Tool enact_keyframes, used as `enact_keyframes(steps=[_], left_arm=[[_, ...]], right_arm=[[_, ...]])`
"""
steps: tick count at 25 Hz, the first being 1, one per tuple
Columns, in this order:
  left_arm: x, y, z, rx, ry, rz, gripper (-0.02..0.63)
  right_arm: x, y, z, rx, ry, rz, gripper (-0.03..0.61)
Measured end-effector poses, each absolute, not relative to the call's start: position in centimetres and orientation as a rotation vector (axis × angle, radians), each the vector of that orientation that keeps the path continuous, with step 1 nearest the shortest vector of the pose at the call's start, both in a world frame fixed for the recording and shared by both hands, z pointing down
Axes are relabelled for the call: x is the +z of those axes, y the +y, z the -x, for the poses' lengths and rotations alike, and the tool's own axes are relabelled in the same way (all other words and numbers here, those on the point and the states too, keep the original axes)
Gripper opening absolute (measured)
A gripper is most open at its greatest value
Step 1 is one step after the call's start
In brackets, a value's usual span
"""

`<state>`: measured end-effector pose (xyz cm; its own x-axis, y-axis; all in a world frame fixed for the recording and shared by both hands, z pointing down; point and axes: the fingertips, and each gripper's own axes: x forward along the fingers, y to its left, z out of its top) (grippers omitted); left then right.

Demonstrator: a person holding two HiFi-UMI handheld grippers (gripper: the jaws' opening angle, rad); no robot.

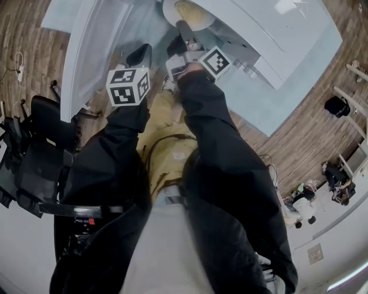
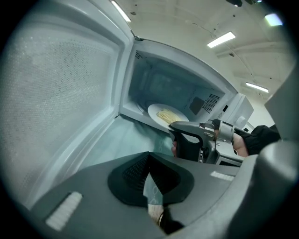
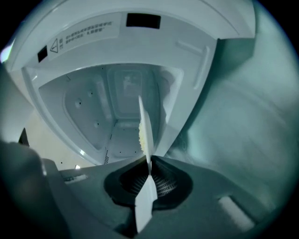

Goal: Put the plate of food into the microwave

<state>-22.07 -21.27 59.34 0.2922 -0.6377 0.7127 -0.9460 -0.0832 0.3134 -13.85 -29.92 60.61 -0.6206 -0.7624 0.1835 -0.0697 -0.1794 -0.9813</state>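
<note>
The white plate (image 2: 159,111) carries yellow noodles (image 2: 167,115) and is level at the mouth of the open white microwave (image 2: 154,79). My right gripper (image 2: 174,127) is shut on the plate's near rim. In the right gripper view the plate (image 3: 146,126) shows edge-on between the jaws of the right gripper (image 3: 148,161), with the microwave cavity (image 3: 117,112) straight ahead. From the head view the plate (image 1: 187,14) is at the microwave (image 1: 270,28) opening, ahead of the right gripper (image 1: 179,35). My left gripper (image 1: 141,54) (image 2: 148,156) hangs beside it, shut and holding nothing.
The microwave door (image 2: 60,84) (image 1: 92,46) swings wide open on the left. The microwave stands on a table with a teal cloth (image 1: 270,97). A black chair (image 1: 34,149) is on the wooden floor at the left. Bags and clutter (image 1: 339,189) lie far right.
</note>
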Motion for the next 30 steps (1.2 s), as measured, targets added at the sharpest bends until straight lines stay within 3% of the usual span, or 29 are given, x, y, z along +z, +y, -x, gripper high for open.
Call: enact_keyframes(steps=[11,18,23,26,28,30], left_arm=[[59.8,-19.8,23.0,0.501,-1.428,-1.787,-0.002],[59.6,-19.1,22.6,0.488,-1.416,-1.8,-0.002],[58.2,-18.8,21.1,0.469,-1.409,-1.832,-0.002],[57.0,-18.9,20.2,0.453,-1.414,-1.863,-0.002],[55.9,-18.8,19.7,0.482,-1.422,-1.912,-0.002],[54.6,-18.7,18.6,0.517,-1.416,-1.977,-0.002]], right_arm=[[61.0,-31.6,14.4,-1.857,1.494,0.956,0.017],[60.1,-30.4,15.3,-1.862,1.539,0.878,0.094],[58.1,-26.7,15.1,-1.848,1.757,0.853,0.094],[56.4,-24.0,15.1,-1.791,1.992,0.88,0.065],[55.3,-22.6,14.8,-1.732,2.132,0.92,-0.005],[54.3,-21.5,14.1,-1.663,2.253,0.967,-0.005]])
